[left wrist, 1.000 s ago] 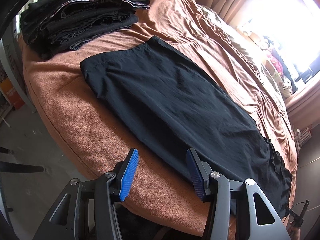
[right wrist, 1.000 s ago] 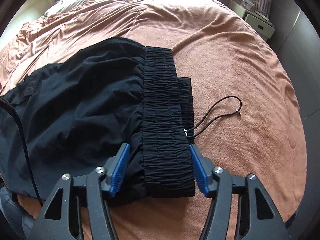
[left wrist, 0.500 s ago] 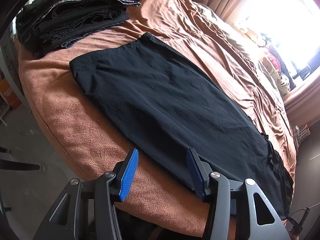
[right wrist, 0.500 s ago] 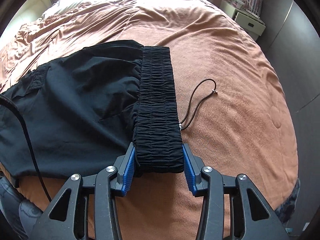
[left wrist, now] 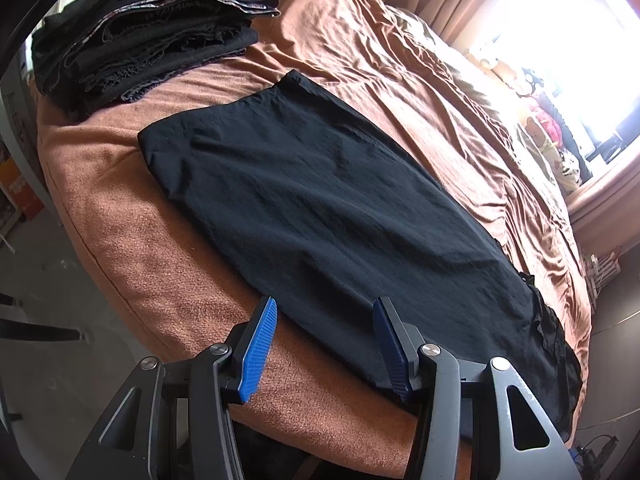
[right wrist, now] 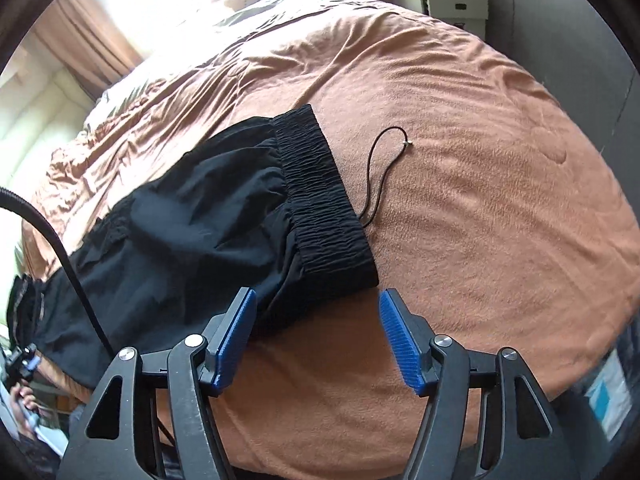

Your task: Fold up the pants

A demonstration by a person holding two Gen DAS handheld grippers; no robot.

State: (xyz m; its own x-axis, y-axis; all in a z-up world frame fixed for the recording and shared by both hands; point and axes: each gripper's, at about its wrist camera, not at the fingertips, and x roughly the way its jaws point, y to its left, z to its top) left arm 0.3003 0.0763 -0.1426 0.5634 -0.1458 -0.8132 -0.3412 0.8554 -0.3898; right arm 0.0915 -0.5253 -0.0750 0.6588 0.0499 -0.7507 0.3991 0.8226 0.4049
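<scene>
A: Spread across a rust-brown bed cover (left wrist: 132,264): black pants (left wrist: 320,216), already doubled leg on leg, laid lengthwise near the bed's front edge. Probably kept flat and close so both ends stay within reach for the next fold.

B: And at eleven o'clock in the left view?

A: Stack of folded dark clothes (left wrist: 148,28), well apart from the pants; likely the finished pile.

B: Waist end?

A: In the right view, elastic waistband (right wrist: 324,204) running from twelve toward six, thin drawcord (right wrist: 380,172) trailing onto the cover at one o'clock.

B: Grippers?

A: Left gripper (left wrist: 324,344) parted at a middling width, nothing between the pads, straddling the pants' near edge at six o'clock. Right gripper (right wrist: 316,340) parted too, just short of the waistband's near corner, touching nothing.

B: Changed from half a second back?

A: Yes. Then clamped across the waistband; now released, jaws just opened wider, cloth lying free ahead of the tips. Waistband also swung farther toward eleven in view. Left side much the same.

B: Reading?

A: Probably straightening finished, next fold not yet begun.
</scene>
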